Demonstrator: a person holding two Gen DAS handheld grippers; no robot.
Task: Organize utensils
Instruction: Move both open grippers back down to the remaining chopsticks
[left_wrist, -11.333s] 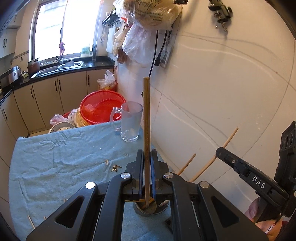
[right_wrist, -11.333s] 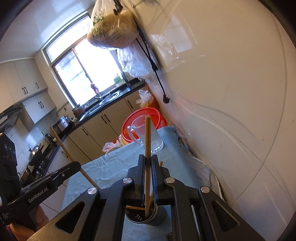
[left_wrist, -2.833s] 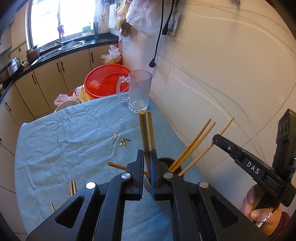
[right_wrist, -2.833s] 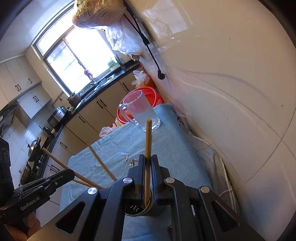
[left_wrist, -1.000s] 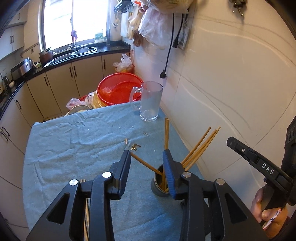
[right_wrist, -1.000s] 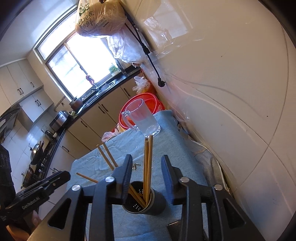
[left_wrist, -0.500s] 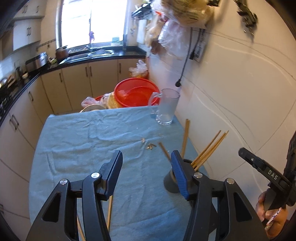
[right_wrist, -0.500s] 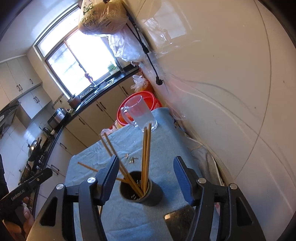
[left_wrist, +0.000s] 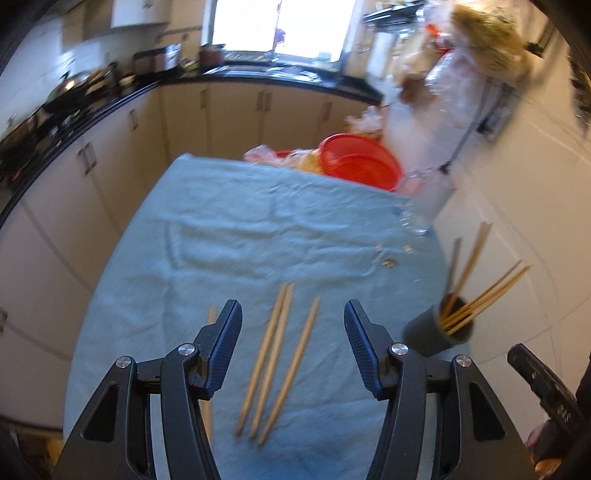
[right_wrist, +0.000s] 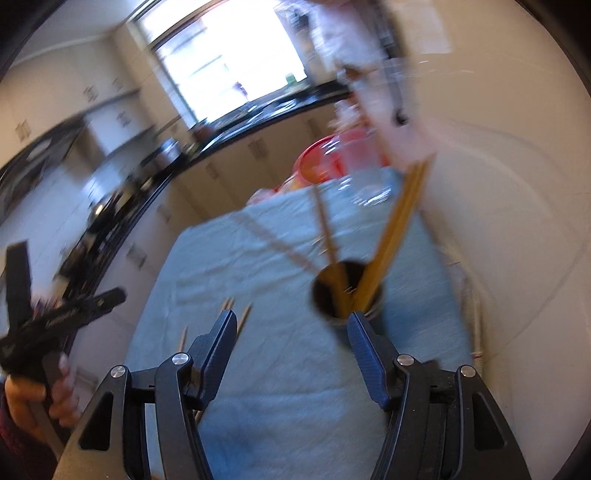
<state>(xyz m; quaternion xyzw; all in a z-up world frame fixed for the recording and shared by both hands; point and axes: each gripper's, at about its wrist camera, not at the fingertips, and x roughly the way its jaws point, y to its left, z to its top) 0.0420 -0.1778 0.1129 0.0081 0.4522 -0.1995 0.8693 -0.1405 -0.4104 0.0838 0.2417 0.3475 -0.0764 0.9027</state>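
My left gripper (left_wrist: 291, 325) is open and empty, hovering over three loose wooden chopsticks (left_wrist: 275, 363) that lie on the blue cloth (left_wrist: 258, 229). Another chopstick (left_wrist: 210, 321) lies by its left finger. A dark round holder (left_wrist: 441, 332) with several chopsticks leaning in it stands at the right by the wall. In the right wrist view my right gripper (right_wrist: 290, 328) is open and empty, just in front of the holder (right_wrist: 345, 291). The loose chopsticks (right_wrist: 236, 314) show left of it. The left gripper (right_wrist: 66, 314) shows at far left.
A glass mug (left_wrist: 428, 199) stands at the cloth's far right corner, a red basin (left_wrist: 356, 162) behind it. Small crumbs (left_wrist: 388, 258) lie near the mug. The white tiled wall (left_wrist: 517, 206) runs along the right. Kitchen cabinets (left_wrist: 110, 155) lie beyond the table.
Both grippers let go of their chopsticks into the holder and opened wide. The left gripper has swung left over the loose chopsticks. The right gripper has pulled back from the holder.
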